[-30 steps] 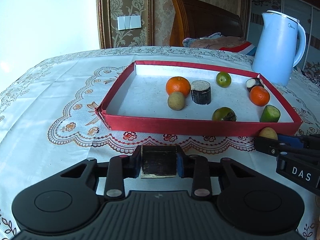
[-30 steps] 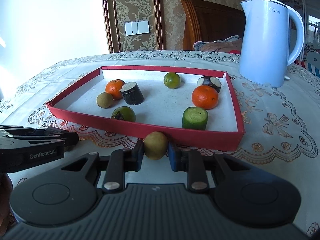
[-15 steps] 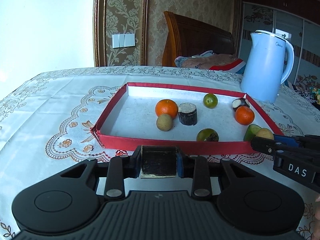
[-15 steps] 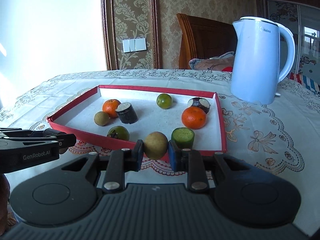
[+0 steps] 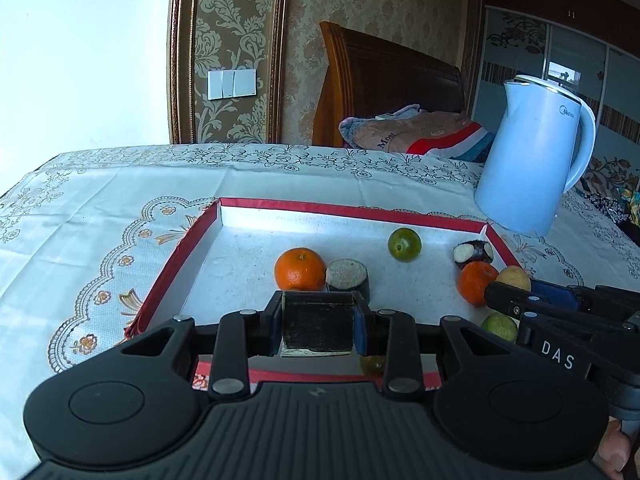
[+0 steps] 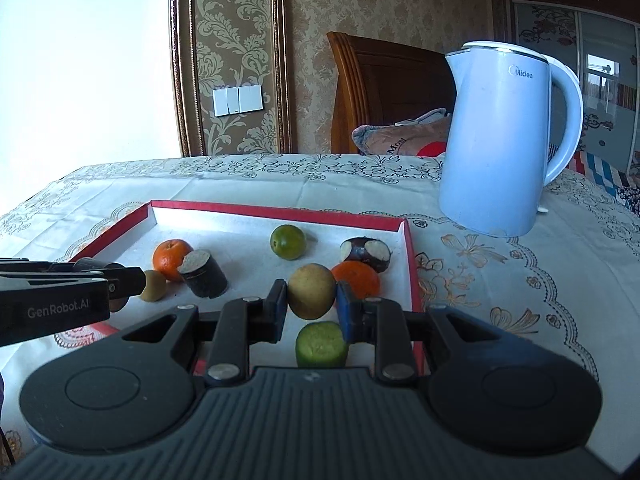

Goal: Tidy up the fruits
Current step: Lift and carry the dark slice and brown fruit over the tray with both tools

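In the left wrist view my left gripper (image 5: 318,320) is shut on a dark, blocky cut piece (image 5: 318,326), held above the near part of the red-rimmed tray (image 5: 320,206). In the right wrist view my right gripper (image 6: 312,305) is shut on a yellow-brown round fruit (image 6: 312,294), held over the tray (image 6: 280,213) near its right wall. On the tray's white floor lie two oranges (image 6: 172,259) (image 6: 360,278), a green citrus (image 6: 288,242), a dark cut cylinder (image 6: 204,274), a small brown fruit (image 6: 153,286), a dark fruit with white flesh (image 6: 366,254) and a green cut chunk (image 6: 321,344).
A pale blue kettle (image 6: 500,140) stands on the lace tablecloth (image 6: 520,280) beyond the tray's right far corner. A wooden chair back (image 5: 392,92) with a cushion sits behind the table. The left gripper's fingers (image 6: 120,280) reach in from the left in the right wrist view.
Both grippers have risen and moved forward from in front of the tray's near rim to above its floor, each still holding its piece. The fruit in the tray has not moved.
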`<state>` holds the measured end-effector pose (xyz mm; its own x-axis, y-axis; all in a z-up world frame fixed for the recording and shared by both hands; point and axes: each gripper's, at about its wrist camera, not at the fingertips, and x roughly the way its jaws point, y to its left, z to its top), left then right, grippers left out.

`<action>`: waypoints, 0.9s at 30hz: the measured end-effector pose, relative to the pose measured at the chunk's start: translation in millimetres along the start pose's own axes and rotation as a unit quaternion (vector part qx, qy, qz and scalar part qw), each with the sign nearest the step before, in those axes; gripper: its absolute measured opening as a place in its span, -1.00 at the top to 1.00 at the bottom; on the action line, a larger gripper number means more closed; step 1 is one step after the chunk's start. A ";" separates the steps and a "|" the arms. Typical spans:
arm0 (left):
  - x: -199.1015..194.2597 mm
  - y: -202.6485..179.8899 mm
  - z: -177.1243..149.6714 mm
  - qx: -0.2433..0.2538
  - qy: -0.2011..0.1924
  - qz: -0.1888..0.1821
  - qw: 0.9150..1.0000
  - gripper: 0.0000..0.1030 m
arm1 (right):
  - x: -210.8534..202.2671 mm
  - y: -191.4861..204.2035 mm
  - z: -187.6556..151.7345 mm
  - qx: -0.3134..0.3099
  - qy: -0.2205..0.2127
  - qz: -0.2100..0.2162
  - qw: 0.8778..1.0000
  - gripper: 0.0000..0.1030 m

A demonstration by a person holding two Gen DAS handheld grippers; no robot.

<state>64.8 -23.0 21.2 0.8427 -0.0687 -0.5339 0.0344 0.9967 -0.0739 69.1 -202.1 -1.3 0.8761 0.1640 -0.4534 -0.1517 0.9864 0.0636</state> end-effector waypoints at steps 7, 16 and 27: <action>31.1 -4.1 16.8 -0.004 0.008 0.024 1.000 0.37 | 32.4 -8.2 17.1 0.019 0.007 -0.011 1.000 0.52; 58.1 -6.2 21.5 0.002 0.019 0.049 0.999 0.37 | 59.7 -10.6 19.8 0.017 0.022 -0.022 0.999 0.52; 64.8 -8.5 22.4 0.006 0.011 0.064 0.998 0.37 | 65.6 -4.1 19.1 0.000 0.016 -0.033 0.999 0.52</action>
<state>131.2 -34.9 6.1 0.8285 0.0589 -0.5569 -0.0664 0.9978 0.0068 135.9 -195.2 -14.4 0.8690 0.0978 -0.4851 -0.0936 0.9951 0.0329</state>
